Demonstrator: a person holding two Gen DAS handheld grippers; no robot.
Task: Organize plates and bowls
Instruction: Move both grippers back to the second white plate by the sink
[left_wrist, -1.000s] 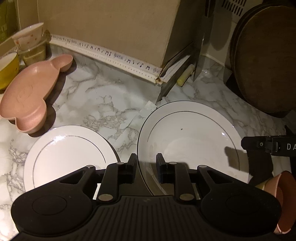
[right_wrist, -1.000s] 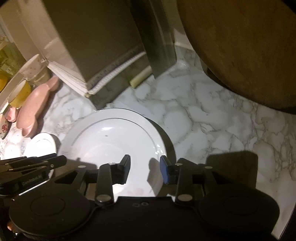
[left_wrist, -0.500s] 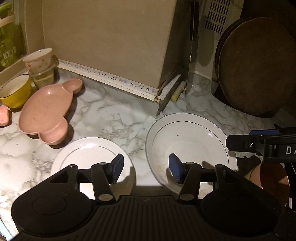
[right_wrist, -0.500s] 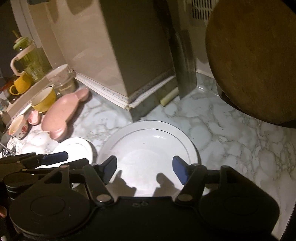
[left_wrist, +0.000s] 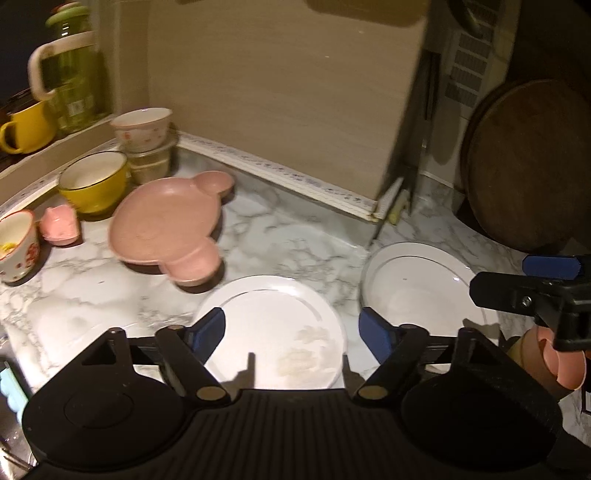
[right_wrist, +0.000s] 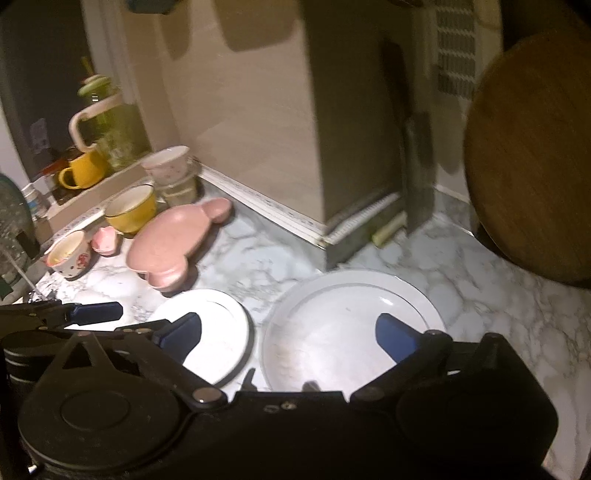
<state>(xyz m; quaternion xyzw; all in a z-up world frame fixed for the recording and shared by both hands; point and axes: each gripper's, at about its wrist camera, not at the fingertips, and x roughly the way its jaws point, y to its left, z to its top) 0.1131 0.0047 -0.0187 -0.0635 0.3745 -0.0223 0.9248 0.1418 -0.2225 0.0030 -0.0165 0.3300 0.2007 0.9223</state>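
Note:
A large white deep plate (left_wrist: 417, 288) (right_wrist: 343, 325) lies on the marble counter, with a smaller white plate (left_wrist: 273, 325) (right_wrist: 218, 332) to its left. My left gripper (left_wrist: 291, 330) hovers above the small plate, jaws opening, nothing between them. My right gripper (right_wrist: 288, 332) hangs over the gap between the two plates, jaws opening wide and empty. Further left lie a pink bear-shaped plate (left_wrist: 166, 225) (right_wrist: 166, 247), a yellow bowl (left_wrist: 94, 181) and two stacked bowls (left_wrist: 142, 127). Each gripper shows at the edge of the other's view.
A round wooden board (left_wrist: 528, 166) leans at the right. A beige box (left_wrist: 277, 92) stands at the back with a knife (right_wrist: 417, 177) leaning beside it. A patterned cup (left_wrist: 14, 243), a pink pig dish (left_wrist: 59, 225), a yellow mug (left_wrist: 26, 127) and a green jug (left_wrist: 70, 77) crowd the left. A pink cup (left_wrist: 565, 358) sits bottom right.
Both grippers stood nearly shut at the large plate's near rim. They have opened wide and drawn back and upward, so more of the counter and the left dishes show.

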